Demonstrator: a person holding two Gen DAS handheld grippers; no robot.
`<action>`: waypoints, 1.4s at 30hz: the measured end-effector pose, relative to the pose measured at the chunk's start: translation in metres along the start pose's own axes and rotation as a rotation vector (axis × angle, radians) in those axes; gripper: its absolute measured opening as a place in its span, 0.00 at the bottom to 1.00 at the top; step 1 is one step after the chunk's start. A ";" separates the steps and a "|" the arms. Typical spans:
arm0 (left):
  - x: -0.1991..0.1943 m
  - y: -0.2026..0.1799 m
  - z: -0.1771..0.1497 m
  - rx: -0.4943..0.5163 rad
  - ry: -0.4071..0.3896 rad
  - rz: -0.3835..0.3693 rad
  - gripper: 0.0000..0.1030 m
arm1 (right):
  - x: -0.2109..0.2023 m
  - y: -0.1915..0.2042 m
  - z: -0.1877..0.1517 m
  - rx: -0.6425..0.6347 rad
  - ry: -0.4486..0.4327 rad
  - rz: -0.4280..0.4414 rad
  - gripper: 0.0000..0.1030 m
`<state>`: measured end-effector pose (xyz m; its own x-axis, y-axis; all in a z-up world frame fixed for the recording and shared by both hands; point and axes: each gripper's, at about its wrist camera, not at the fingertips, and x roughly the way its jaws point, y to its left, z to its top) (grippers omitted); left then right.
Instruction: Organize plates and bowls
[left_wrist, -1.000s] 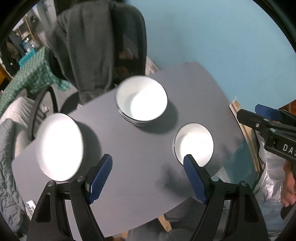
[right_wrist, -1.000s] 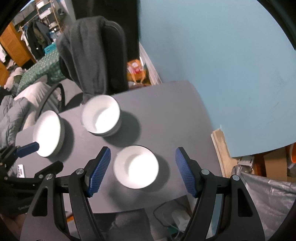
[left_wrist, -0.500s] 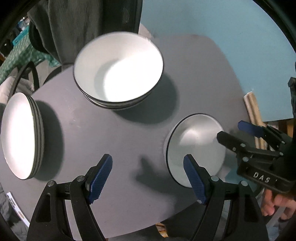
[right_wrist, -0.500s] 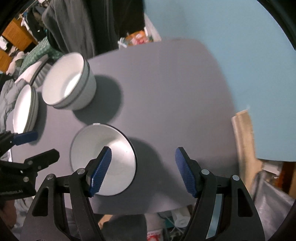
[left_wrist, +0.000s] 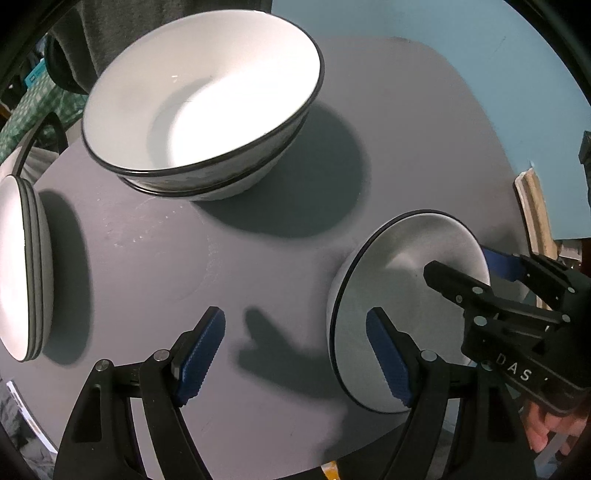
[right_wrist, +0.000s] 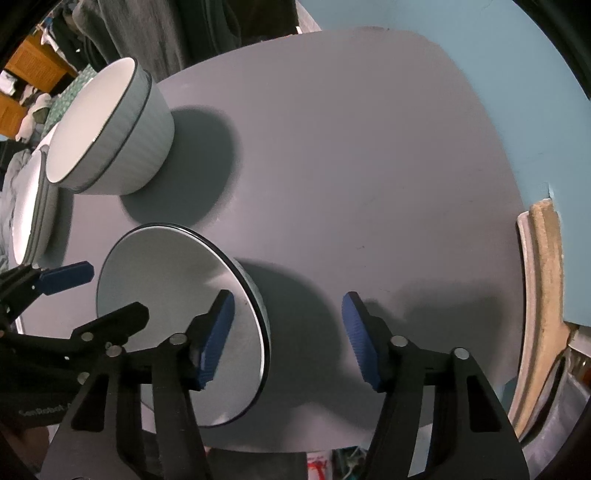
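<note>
A small white bowl with a dark rim (left_wrist: 399, 280) (right_wrist: 173, 295) sits near the front edge of the grey table (left_wrist: 229, 258). My left gripper (left_wrist: 295, 354) is open, with its right finger inside the bowl and its left finger over bare table. My right gripper (right_wrist: 288, 338) straddles the bowl's opposite wall. Its jaws are closing, and the outer pad stands clear of the wall. Each gripper shows in the other's view: the right gripper (left_wrist: 458, 260) and the left gripper (right_wrist: 116, 290). Two larger nested bowls (left_wrist: 203, 103) (right_wrist: 107, 129) stand behind. A stack of plates (left_wrist: 18, 266) (right_wrist: 29, 206) lies at the left.
A chair draped with a dark garment (left_wrist: 122, 33) stands behind the table. A blue wall (right_wrist: 517, 92) runs along the right, with a wooden board (right_wrist: 543, 295) leaning below it. The table's front edge (right_wrist: 332, 443) is just under the grippers. A hand (left_wrist: 543, 428) holds the right gripper.
Both grippers have come down close to the table, so everything looks larger. The small bowl's walls now lie between each pair of fingers. The right jaws have narrowed.
</note>
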<state>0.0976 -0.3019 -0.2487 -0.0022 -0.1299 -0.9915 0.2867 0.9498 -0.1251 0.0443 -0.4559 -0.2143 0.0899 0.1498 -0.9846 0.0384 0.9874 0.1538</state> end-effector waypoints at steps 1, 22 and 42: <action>0.001 -0.001 0.000 -0.001 0.002 0.000 0.73 | 0.001 0.000 -0.001 0.003 0.005 0.002 0.53; 0.002 0.012 -0.019 -0.037 0.042 -0.067 0.08 | -0.009 0.028 -0.021 -0.040 0.056 0.019 0.11; -0.035 0.064 -0.075 -0.179 0.000 0.028 0.08 | -0.015 0.093 -0.013 -0.219 0.083 0.096 0.10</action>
<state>0.0438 -0.2150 -0.2244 0.0031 -0.1026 -0.9947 0.1119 0.9885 -0.1016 0.0340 -0.3659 -0.1865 0.0006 0.2382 -0.9712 -0.1842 0.9546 0.2341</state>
